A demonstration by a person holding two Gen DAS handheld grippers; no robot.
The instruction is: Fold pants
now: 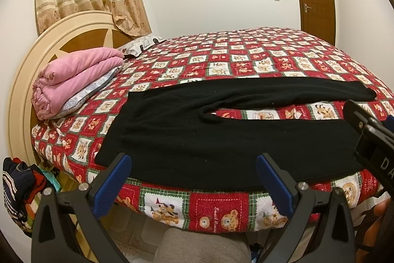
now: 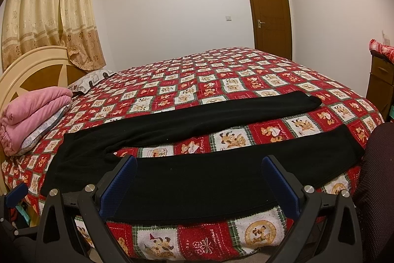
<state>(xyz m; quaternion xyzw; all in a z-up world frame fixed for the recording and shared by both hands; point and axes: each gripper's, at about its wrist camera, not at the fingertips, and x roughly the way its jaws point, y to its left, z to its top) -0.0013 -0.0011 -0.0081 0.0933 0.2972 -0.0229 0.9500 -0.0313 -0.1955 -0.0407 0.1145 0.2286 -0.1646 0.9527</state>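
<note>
Black pants (image 1: 197,137) lie flat on the bed, waist to the left, both legs stretched out to the right with a gap of bedspread between them. My left gripper (image 1: 194,162) hovers open over the near edge of the pants by the hip, holding nothing. In the right wrist view the same pants (image 2: 197,179) spread across the bed. My right gripper (image 2: 199,164) is open above the near leg, empty. The right gripper's body (image 1: 374,139) shows at the right of the left wrist view, and a blue fingertip of the left gripper (image 2: 16,192) at the far left of the right wrist view.
The bed carries a red patchwork bedspread (image 1: 214,208) with bear prints. A folded pink blanket (image 1: 73,80) and pillows sit by the cream headboard (image 1: 22,90). A pile of clothes (image 1: 17,191) hangs at the left. A brown door (image 2: 270,14) and a cabinet (image 2: 380,80) stand at the right.
</note>
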